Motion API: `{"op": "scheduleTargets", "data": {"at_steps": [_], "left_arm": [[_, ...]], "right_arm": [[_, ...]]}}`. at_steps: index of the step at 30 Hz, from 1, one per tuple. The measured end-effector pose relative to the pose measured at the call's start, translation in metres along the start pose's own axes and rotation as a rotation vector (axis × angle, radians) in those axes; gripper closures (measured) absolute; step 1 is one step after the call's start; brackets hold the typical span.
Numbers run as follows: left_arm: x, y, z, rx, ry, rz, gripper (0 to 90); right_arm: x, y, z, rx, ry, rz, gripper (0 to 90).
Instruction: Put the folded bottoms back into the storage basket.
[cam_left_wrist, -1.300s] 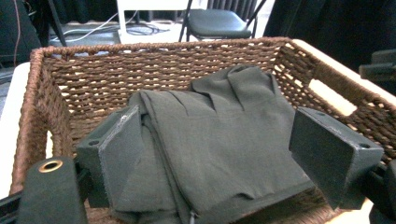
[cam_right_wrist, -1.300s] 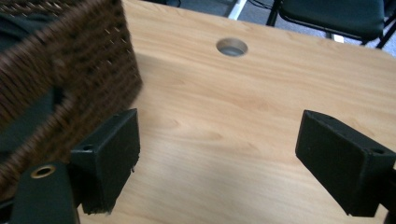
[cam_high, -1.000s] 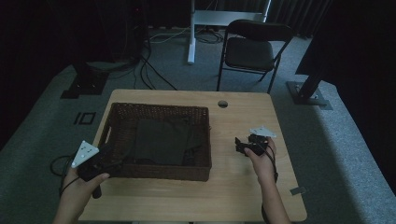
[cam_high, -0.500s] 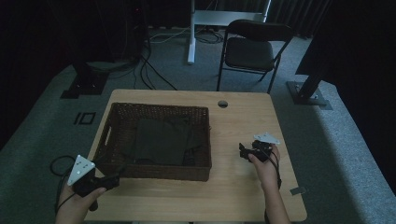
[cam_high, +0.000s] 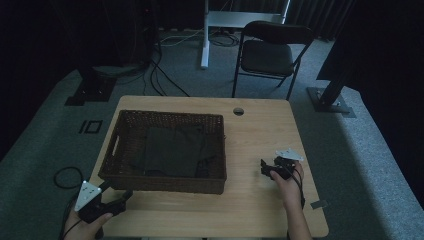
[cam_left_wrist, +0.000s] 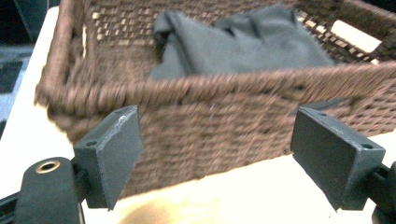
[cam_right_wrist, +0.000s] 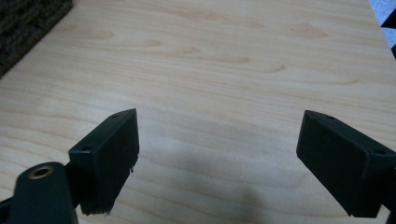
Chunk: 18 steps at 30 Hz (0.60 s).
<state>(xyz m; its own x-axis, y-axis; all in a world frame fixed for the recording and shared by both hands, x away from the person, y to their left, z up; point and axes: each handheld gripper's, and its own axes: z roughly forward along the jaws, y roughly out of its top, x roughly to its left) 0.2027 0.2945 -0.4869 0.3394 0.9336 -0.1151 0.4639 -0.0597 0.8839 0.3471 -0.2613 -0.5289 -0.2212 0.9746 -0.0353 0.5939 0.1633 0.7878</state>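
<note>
A dark cloth (cam_high: 174, 151) lies folded inside a brown woven basket (cam_high: 165, 181), which stands on the left half of the wooden tabletop (cam_high: 260, 210). In the left gripper view the cloth (cam_left_wrist: 243, 44) lies behind the near wall of the basket (cam_left_wrist: 224, 112), above and beyond the open jaws. The left tongs (cam_high: 122, 196) are at the near left corner of the tabletop, just beside the basket, wide open and holding nothing. The right tongs (cam_high: 263, 168) are to the right of the basket, well apart from the cloth, over bare wood, also wide open and empty.
</note>
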Motion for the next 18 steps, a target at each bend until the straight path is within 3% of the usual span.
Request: {"op": "scheduleTargets", "data": {"at_steps": [5,8,18], "left_arm": [[0.004,-0.011,0.004,0.035,0.017,0.004,17.6],[0.009,-0.019,0.010,0.051,0.015,-0.021,17.6],[0.022,-0.040,0.027,0.130,0.089,-0.040,21.2]], "right_arm": [[-0.003,-0.005,0.000,0.020,-0.025,0.006,12.4],[-0.005,-0.007,-0.001,0.021,-0.029,0.012,12.4],[-0.012,-0.015,-0.003,0.046,-0.049,0.020,12.4]]}}
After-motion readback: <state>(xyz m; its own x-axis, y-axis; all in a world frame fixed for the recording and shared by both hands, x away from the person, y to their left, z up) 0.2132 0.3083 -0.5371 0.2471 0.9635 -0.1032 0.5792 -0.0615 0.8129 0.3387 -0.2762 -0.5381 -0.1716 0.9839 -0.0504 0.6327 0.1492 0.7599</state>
